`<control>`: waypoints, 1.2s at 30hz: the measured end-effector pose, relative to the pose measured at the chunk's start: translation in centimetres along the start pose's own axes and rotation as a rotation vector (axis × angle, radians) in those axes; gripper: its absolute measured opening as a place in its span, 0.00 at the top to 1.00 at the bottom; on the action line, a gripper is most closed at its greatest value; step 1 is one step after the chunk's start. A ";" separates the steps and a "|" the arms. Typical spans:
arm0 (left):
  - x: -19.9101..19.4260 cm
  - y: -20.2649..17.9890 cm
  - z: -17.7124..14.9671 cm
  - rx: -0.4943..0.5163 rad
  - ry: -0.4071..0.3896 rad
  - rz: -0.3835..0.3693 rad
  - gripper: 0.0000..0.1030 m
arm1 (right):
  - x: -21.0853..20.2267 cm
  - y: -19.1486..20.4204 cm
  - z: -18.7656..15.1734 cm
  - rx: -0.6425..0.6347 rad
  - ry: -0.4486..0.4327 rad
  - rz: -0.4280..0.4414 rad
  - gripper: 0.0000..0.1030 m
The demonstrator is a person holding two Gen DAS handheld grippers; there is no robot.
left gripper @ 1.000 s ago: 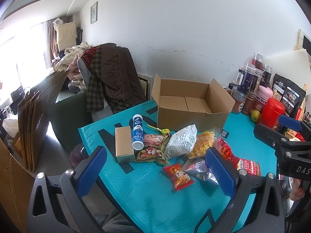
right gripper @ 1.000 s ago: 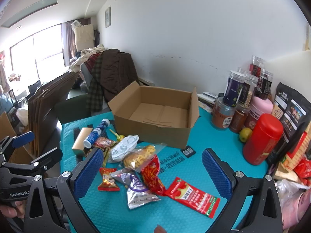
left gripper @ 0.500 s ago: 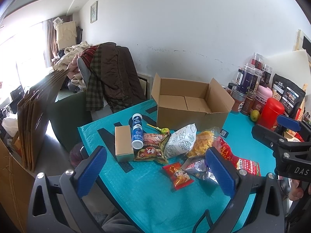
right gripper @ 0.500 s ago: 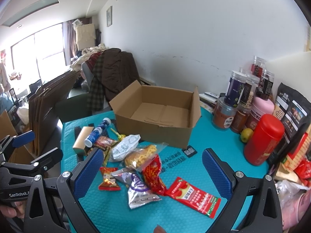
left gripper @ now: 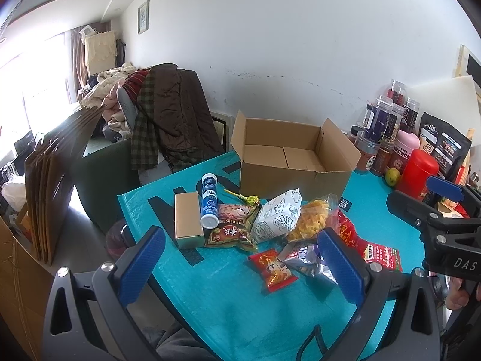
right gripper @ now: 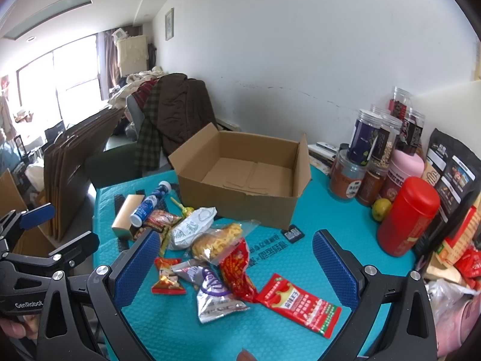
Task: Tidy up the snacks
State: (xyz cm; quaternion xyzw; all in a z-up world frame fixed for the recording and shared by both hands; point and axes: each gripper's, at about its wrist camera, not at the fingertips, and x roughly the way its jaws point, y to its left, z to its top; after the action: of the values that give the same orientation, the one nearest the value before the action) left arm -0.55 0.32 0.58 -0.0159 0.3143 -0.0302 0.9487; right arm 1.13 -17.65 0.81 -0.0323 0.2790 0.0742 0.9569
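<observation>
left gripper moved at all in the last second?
No. In the left wrist view the cardboard box and blue tube sit where they did against the left gripper, whose fingers remain spread.

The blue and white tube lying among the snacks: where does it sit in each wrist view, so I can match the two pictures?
Left wrist: blue and white tube lies left of centre, beside the small tan box, its white cap toward the camera.
Right wrist: the tube lies far left, angled toward the top right, beside the same box.
Shared landmark: the open cardboard box behind the snack pile.
</observation>
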 end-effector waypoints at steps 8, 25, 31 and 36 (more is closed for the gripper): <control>0.2 -0.2 0.1 0.000 0.006 -0.009 0.00 | 0.1 0.0 -0.1 0.006 0.004 0.001 0.00; 3.1 -1.1 -0.8 0.049 0.066 -0.129 0.00 | 2.1 -0.7 -1.3 0.012 0.046 0.005 0.00; 5.3 -0.9 -1.8 0.052 0.113 -0.163 0.00 | 4.7 -0.7 -2.7 0.019 0.102 0.022 0.00; 7.8 -0.6 -3.0 0.041 0.182 -0.179 0.00 | 7.0 -1.0 -4.3 0.043 0.168 0.051 0.03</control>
State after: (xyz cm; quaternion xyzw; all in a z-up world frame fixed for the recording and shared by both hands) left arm 3.89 -0.83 -6.43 -0.0215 0.3955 -0.1224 0.9100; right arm 4.88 -18.24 -6.52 -0.0108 0.3606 0.0897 0.9283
